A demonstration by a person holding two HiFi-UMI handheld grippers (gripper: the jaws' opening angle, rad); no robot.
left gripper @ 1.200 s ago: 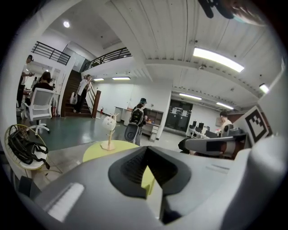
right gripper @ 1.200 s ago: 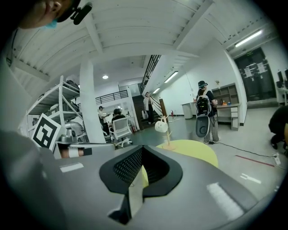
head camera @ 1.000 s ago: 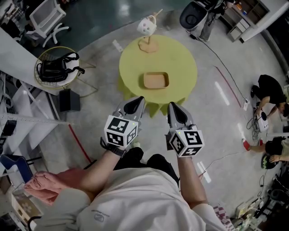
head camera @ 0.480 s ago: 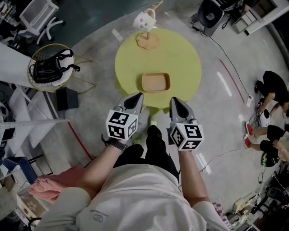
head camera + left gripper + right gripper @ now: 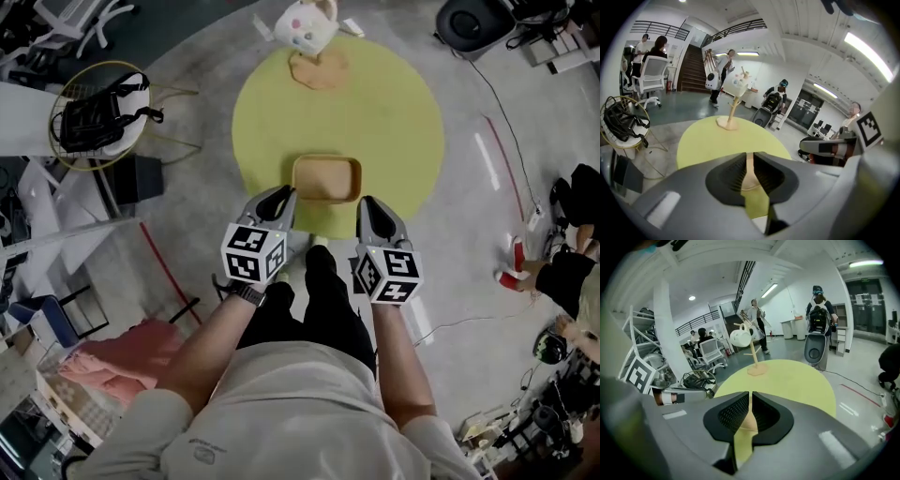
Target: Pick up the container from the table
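Observation:
The container (image 5: 326, 179), a shallow tan rectangular tray, lies near the front edge of the round yellow-green table (image 5: 398, 122). My left gripper (image 5: 278, 197) hovers just off the tray's near left corner, its jaws shut with nothing in them. My right gripper (image 5: 367, 206) is at the near right corner, also shut and empty. In the left gripper view only a tan sliver of the container (image 5: 749, 176) shows through the slit of the left gripper (image 5: 750, 157). The right gripper (image 5: 750, 397) likewise lets a strip of the container (image 5: 749, 422) show.
A wooden stand (image 5: 319, 67) with a white mug (image 5: 307, 26) rises at the table's far side. A wire basket with a black bag (image 5: 94, 117) sits at the left. People (image 5: 574, 272) crouch at the right. A pink cloth (image 5: 117, 361) lies at the lower left.
The person has walked up to the table, so table and tray are nearer. Both grippers stay shut and now reach the tray's near corners.

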